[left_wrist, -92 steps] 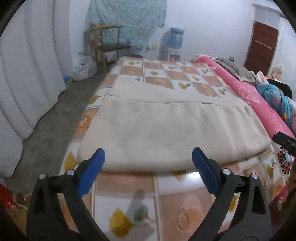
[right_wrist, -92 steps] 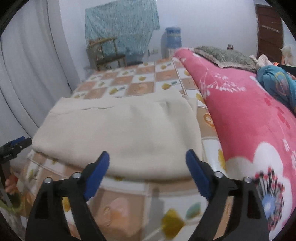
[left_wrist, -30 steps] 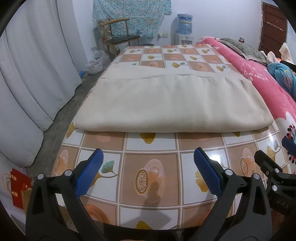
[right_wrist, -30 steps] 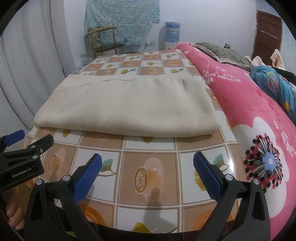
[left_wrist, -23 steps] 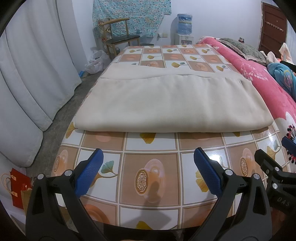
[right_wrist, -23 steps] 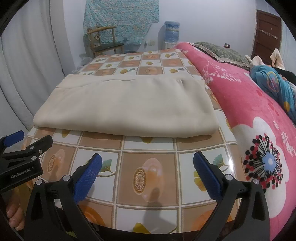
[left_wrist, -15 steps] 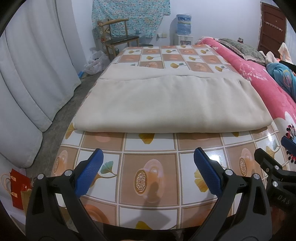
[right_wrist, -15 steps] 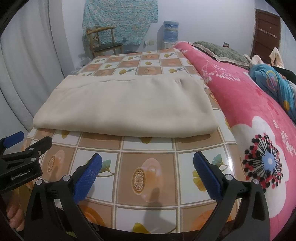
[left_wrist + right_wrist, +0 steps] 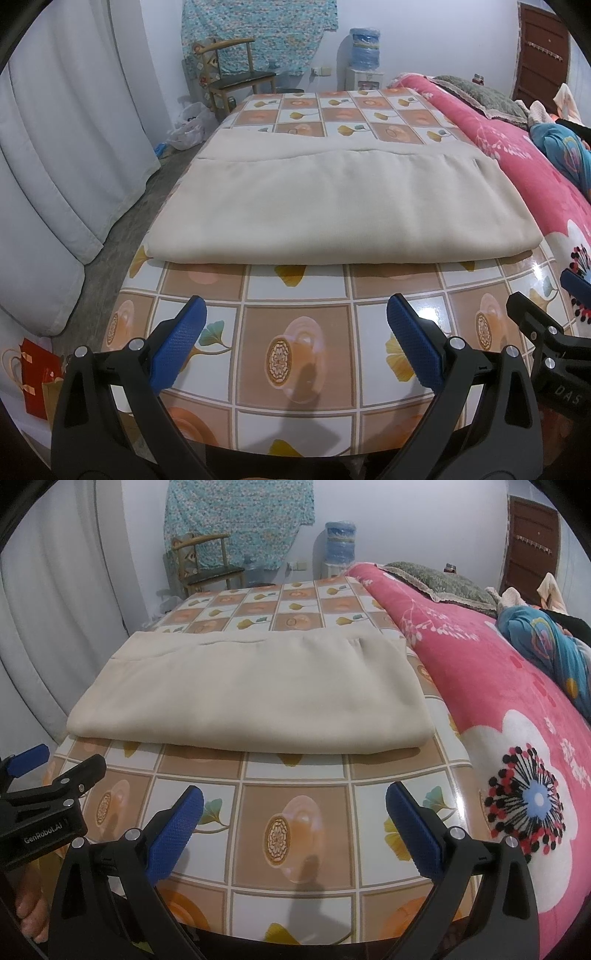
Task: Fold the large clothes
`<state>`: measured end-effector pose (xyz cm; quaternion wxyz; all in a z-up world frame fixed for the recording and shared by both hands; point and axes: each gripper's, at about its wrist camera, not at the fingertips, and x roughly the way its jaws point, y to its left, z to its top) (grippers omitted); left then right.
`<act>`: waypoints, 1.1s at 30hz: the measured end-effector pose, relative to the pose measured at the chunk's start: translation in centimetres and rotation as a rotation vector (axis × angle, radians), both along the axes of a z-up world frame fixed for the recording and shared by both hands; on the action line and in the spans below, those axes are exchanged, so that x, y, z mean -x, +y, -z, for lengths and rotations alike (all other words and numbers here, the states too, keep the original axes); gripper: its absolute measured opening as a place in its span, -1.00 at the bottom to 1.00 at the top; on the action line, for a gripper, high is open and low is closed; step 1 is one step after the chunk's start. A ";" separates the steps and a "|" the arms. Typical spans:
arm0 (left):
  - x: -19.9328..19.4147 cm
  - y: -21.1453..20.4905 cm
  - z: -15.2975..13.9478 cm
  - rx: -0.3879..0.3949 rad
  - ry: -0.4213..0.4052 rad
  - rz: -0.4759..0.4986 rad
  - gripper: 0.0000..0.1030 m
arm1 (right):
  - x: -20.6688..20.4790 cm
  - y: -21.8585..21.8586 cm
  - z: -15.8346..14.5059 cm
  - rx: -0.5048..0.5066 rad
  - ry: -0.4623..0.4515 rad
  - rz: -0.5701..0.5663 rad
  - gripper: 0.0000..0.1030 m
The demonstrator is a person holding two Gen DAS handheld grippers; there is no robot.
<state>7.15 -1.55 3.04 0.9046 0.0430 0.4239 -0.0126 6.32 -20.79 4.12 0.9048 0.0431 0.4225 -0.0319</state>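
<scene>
Curtain (image 9: 55, 155): pale folds are hanging at the far left, beside a bare floor.
Left tool (image 9: 295, 343): it is being held low over the near edge of the table, fingers spread wide apart, nothing between them. Compared with three seconds ago it is being kept well back from the cloth, where it was then just at the cloth's near edge.
Table (image 9: 295, 369): a glossy covering of brown and white squares with leaf prints is being shown bare between the tools and the cloth.
Folded cloth (image 9: 332, 210): a large cream garment is lying flat across the middle of the table, doubled over, with a rounded fold at the near side and a lower layer showing past the top layer at the far side.
Right tool (image 9: 295, 823): it is likewise being held back over the near table edge, fingers wide apart and empty, level with the left tool.
Pink blanket (image 9: 517, 720): a flowered bed cover is lying just beside the table on the right.
Change: over the last second almost nothing is being altered; both tools are being kept withdrawn and the cloth is lying as it did.
Meaning for the task: one fold is judged finished and released; either another fold across the width is being lined up, or the job is being ended.
</scene>
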 end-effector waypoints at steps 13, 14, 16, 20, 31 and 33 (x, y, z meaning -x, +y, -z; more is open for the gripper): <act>0.1 -0.6 0.0 -0.005 0.002 0.007 0.84 | 0.0 0.0 0.2 -0.008 0.004 0.006 0.87; 0.1 -0.5 0.0 -0.004 0.002 0.007 0.84 | 0.0 0.0 0.2 -0.009 0.004 0.006 0.87; 0.1 -0.6 0.0 -0.003 0.002 0.007 0.84 | 0.0 -0.1 0.2 -0.009 0.004 0.006 0.87; 0.1 -0.5 0.0 -0.004 0.003 0.006 0.84 | 0.1 -0.1 0.2 -0.009 0.005 0.005 0.87; 0.2 -0.7 0.1 -0.003 0.004 0.008 0.84 | 0.1 0.0 0.4 -0.011 0.007 0.009 0.87; 0.2 -0.7 0.1 -0.004 0.003 0.007 0.84 | 0.1 0.0 0.4 -0.011 0.006 0.008 0.87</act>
